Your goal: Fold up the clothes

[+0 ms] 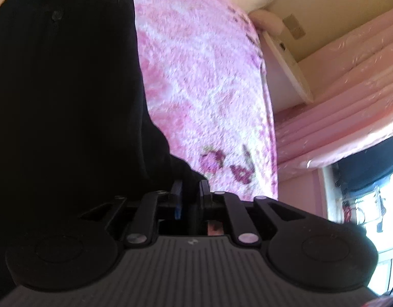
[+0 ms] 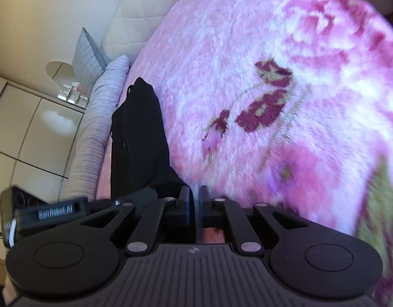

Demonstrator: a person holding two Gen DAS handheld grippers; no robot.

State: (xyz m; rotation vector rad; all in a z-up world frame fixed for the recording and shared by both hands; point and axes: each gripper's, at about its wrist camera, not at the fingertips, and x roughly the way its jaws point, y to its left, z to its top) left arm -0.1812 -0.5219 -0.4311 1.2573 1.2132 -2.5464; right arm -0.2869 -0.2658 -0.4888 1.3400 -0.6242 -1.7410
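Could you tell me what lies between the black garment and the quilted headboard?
In the right wrist view, a striped pillow lies between the black garment and the headboard.

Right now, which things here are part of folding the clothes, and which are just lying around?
Part of the job:
black garment
left gripper, pinching its corner
right gripper
pink floral blanket, the folding surface

Lying about:
grey cushion
striped pillow
pink curtains

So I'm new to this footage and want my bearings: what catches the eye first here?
The fluffy pink floral blanket fills most of both views. On it lies a black garment, huge and dark on the left of the left wrist view; the left gripper has its fingers nearly together on a corner of it. The right gripper is nearly closed just over the blanket, with the garment stretching away on its left.
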